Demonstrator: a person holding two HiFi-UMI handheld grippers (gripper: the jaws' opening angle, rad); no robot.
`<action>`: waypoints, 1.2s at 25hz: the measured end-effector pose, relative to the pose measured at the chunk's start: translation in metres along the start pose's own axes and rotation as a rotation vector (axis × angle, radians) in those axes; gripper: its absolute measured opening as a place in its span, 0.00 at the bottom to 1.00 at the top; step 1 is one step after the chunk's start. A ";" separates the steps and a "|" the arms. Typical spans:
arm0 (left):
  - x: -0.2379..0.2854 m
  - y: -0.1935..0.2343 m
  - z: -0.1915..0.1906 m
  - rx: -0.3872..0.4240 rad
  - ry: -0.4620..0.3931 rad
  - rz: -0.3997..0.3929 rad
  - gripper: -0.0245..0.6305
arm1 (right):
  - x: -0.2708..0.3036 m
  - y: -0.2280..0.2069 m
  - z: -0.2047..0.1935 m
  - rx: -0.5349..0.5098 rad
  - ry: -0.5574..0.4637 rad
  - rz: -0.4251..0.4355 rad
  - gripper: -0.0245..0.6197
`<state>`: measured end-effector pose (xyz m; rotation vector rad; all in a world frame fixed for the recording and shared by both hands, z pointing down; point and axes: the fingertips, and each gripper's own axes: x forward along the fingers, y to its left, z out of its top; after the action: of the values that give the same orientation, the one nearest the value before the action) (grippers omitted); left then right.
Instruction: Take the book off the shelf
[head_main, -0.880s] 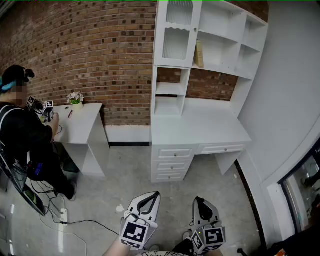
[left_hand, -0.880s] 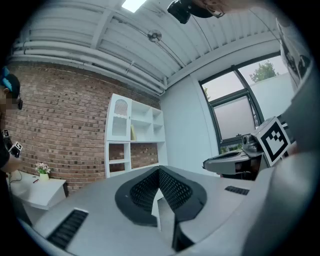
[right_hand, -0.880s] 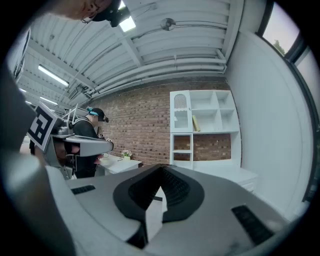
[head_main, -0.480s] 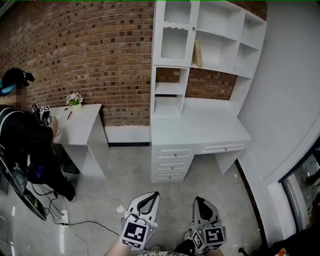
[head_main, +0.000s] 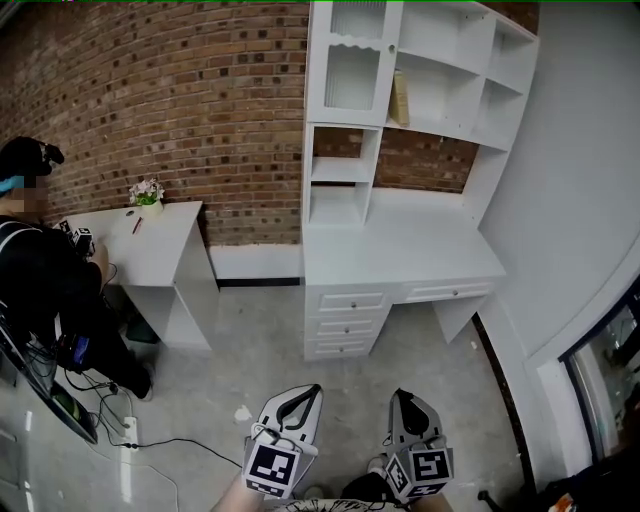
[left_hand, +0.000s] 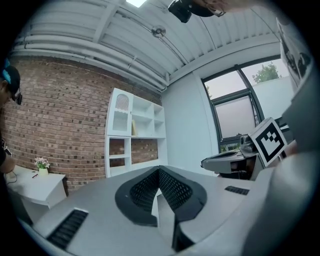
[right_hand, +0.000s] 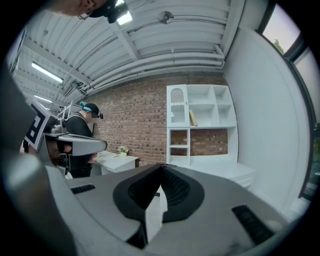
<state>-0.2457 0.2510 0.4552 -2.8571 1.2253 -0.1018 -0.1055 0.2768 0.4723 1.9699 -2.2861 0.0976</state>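
A tan book leans upright in an upper compartment of the white shelf unit against the brick wall; it also shows small in the left gripper view as the book and in the right gripper view as the book. My left gripper and right gripper hang low at the bottom of the head view, far from the shelf, over the floor. Both are shut with nothing between the jaws.
A white desk with drawers stands under the shelf. A second white table with a small flower pot is at the left, where a person in black sits. Cables lie on the grey floor.
The view has shifted slightly, the shelf sitting a little lower in the frame. The person at the left lowered their hands and grippers. My grippers kept their place.
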 end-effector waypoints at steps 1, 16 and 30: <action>0.002 0.003 -0.001 0.000 0.005 0.001 0.04 | 0.004 -0.001 0.001 -0.001 -0.002 -0.002 0.04; 0.109 0.029 -0.003 -0.014 0.021 0.072 0.04 | 0.095 -0.086 0.006 -0.046 -0.027 0.023 0.04; 0.352 0.031 0.037 -0.021 -0.001 0.199 0.04 | 0.250 -0.296 0.055 -0.045 -0.074 0.115 0.04</action>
<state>-0.0237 -0.0255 0.4334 -2.7321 1.5107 -0.0818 0.1482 -0.0200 0.4422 1.8492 -2.4249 -0.0168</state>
